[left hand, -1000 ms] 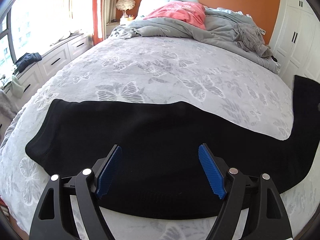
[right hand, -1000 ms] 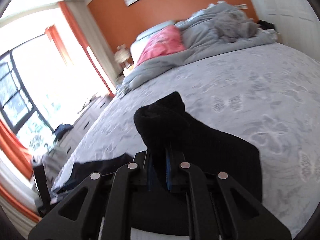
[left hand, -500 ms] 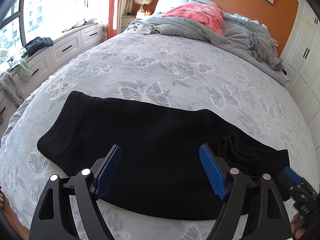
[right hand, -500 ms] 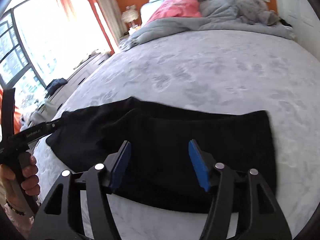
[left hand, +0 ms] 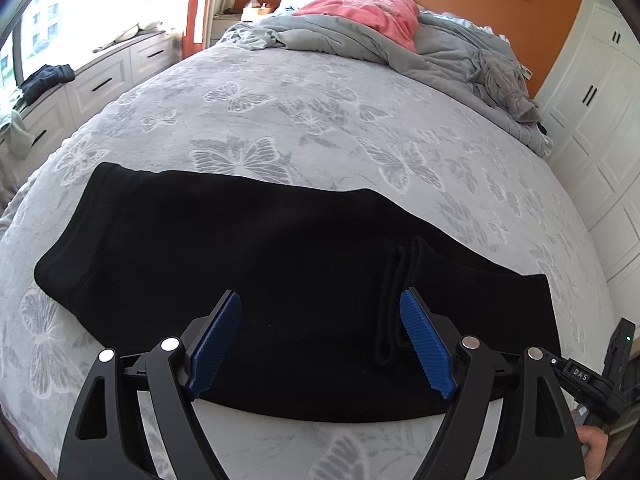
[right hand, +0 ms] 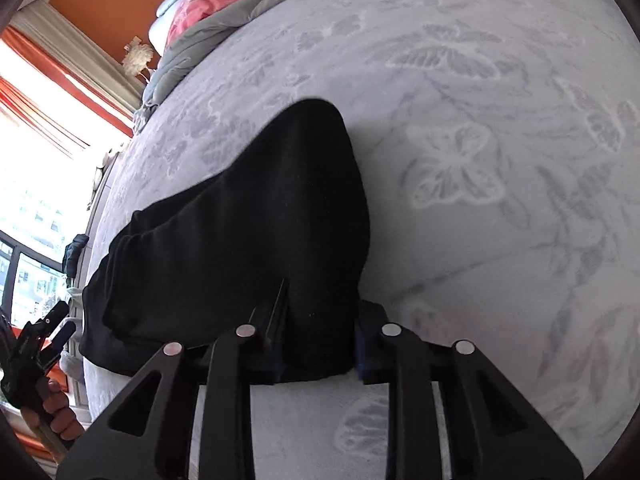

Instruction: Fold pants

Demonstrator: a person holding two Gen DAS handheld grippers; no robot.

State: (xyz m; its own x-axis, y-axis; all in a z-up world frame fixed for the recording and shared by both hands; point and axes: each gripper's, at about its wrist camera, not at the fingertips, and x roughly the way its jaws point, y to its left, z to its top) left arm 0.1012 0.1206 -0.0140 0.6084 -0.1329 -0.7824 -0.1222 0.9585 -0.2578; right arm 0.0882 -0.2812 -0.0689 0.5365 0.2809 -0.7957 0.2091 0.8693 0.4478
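Observation:
Black pants lie across the grey butterfly bedspread, folded over, with the leg cuffs lying on top near the right end. My left gripper hovers open over the near edge of the pants, nothing between its blue pads. In the right wrist view the folded right end of the pants fills the gap of my right gripper, whose jaws are closing and pinch the cloth at its near edge. The right gripper's body shows at the lower right of the left wrist view.
A crumpled grey duvet and a pink garment lie at the head of the bed. White drawers run under the window on the left and white wardrobe doors stand on the right. A hand holds the left gripper.
The right gripper carried the leg end over the pants, let go and opened, then dropped to the bed and closed on the folded right end. The left gripper stayed open and nearly still.

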